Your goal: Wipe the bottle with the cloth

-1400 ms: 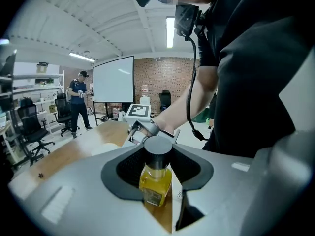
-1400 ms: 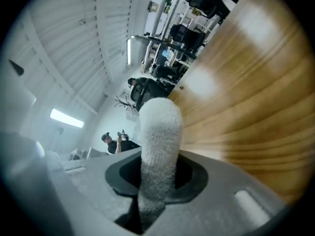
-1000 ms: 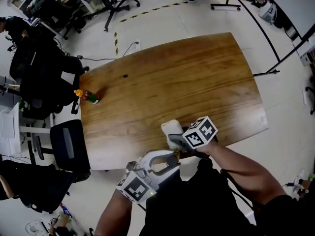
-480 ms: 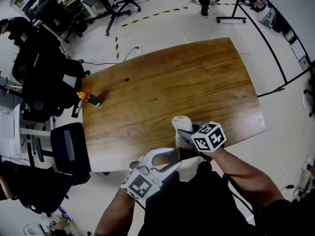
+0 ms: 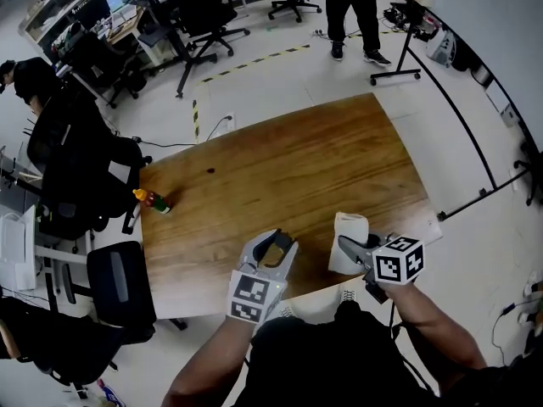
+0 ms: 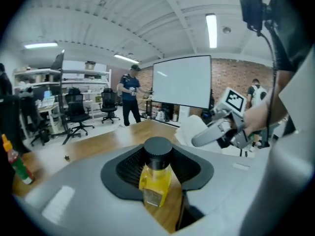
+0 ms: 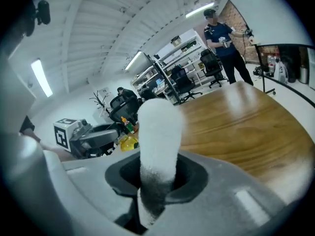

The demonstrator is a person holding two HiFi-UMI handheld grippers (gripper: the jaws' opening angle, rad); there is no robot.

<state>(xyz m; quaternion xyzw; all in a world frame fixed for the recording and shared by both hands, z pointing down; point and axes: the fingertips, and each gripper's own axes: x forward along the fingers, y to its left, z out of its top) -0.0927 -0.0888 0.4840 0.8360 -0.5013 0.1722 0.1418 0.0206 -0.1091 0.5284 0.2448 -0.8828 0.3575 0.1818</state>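
A small yellow bottle (image 6: 156, 177) with a black cap (image 6: 158, 153) stands between the jaws of my left gripper (image 6: 157, 173), which is shut on it. In the head view that gripper (image 5: 273, 246) hangs over the table's near edge with the bottle (image 5: 273, 253) in it. To its right, my right gripper (image 5: 348, 246) is shut on a rolled white cloth (image 5: 347, 237). The cloth (image 7: 156, 132) stands upright out of the right gripper's (image 7: 157, 178) jaws. Bottle and cloth are apart, with a gap between the two grippers.
A wooden table (image 5: 288, 159) stretches ahead. A small red sauce bottle with an orange cap (image 5: 151, 200) lies near its left edge. Black office chairs (image 5: 119, 270) crowd the left side, and a person (image 5: 349, 7) stands beyond the far end.
Both grippers have come up from below the near edge to over the table. The right one with the cloth has shifted right, so the gap between them is wider.
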